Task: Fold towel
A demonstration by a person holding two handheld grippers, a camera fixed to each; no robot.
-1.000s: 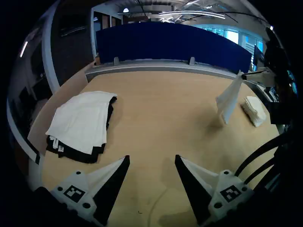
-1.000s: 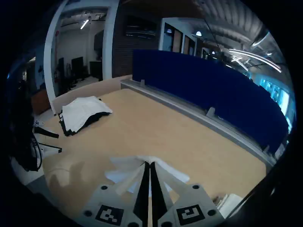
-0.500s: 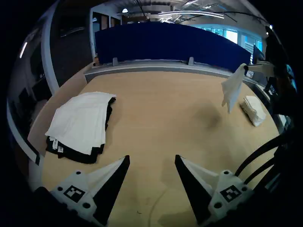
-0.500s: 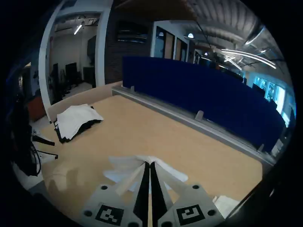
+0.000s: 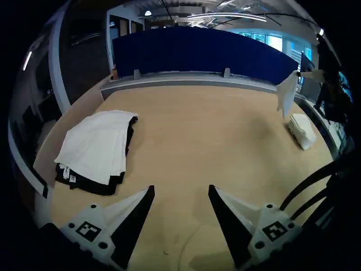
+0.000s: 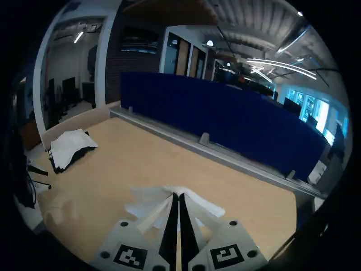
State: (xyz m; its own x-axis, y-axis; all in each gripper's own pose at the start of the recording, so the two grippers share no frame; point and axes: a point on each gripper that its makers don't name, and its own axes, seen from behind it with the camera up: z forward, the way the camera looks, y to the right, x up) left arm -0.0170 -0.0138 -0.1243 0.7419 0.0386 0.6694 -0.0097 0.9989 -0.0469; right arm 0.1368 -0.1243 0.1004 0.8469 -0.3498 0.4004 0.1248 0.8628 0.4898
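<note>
While the left gripper (image 5: pixel 181 188) hovers low over the near side of the table (image 5: pixel 194 131), its two fingers stand spread wide apart with nothing between them. Bare light wood shows in the gap.

Right gripper (image 6: pixel 177 195): fingers pressed tight together, pinching a white towel (image 6: pixel 149 201). In the right gripper view the cloth bunches out to both sides of the closed fingertips.

From the left gripper view, the same towel hangs limp from the right gripper at the far right side of the table. It is gathered into a narrow drape, and its lower end appears clear of the wood. It hangs just above and beside a small pile of folded white towels (image 5: pixel 302 131) lying near the table's right edge.

At the left end of the table there is a stack of folded cloths (image 5: pixel 97 144). A broad white one lies on top, and black ones show beneath it at the front and right edges. The stack is well apart from both grippers.

A long blue partition (image 5: pixel 203 49) runs along the far edge of the table. The middle of the tabletop between the stack and the small pile is plain wood.
</note>
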